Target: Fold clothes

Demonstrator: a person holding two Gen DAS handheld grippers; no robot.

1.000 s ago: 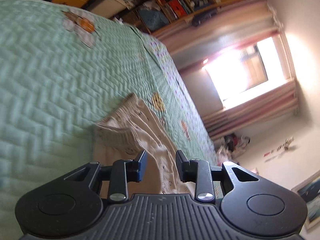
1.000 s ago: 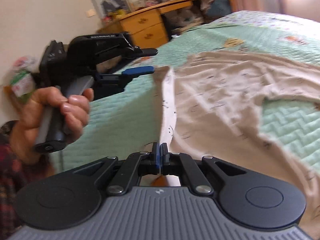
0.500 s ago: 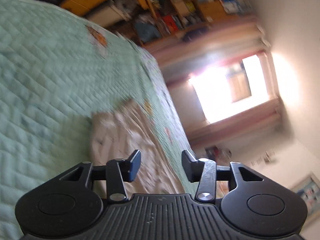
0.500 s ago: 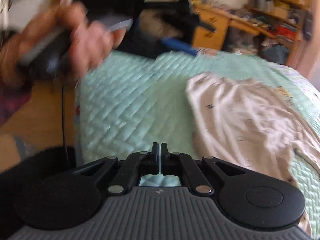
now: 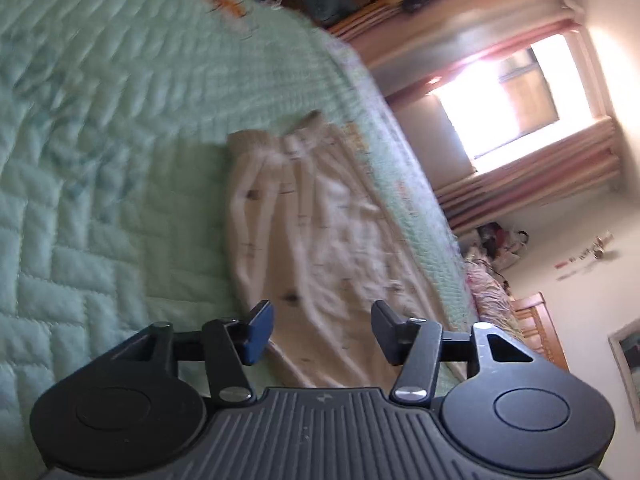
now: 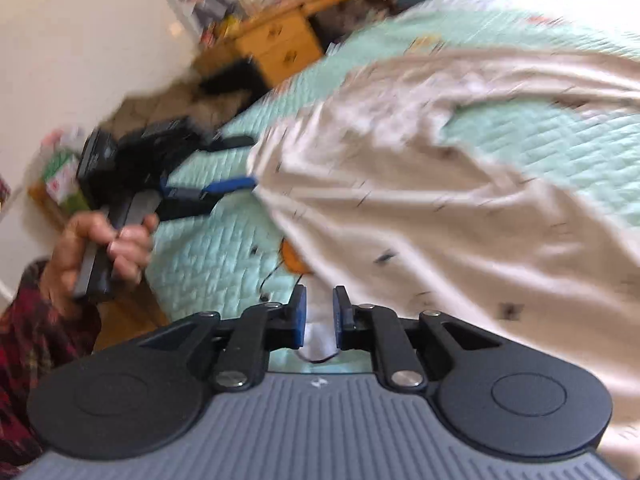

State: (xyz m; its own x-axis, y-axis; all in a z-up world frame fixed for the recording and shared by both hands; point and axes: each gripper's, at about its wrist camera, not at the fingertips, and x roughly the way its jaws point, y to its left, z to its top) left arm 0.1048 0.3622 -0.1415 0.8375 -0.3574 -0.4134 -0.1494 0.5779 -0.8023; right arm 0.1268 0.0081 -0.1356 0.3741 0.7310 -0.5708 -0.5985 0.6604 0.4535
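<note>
Cream garment [image 5: 320,240] lies spread on the bed [image 5: 100,160] for folding — left gripper [image 5: 322,334] fingers just opened wide, empty; right gripper [image 6: 320,316] fingers just parted slightly, gripping nothing.

Garment [image 6: 440,208] motion-blurred, cut off at right edge

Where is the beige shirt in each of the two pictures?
Left wrist view: the beige shirt lies in the middle, running from mid-picture down to the open left gripper.
Right wrist view: it fills the middle and right, from the right gripper up to the far side of the bed.
Shared landmark: the green quilted bedspread under the shirt shows in both.
</note>
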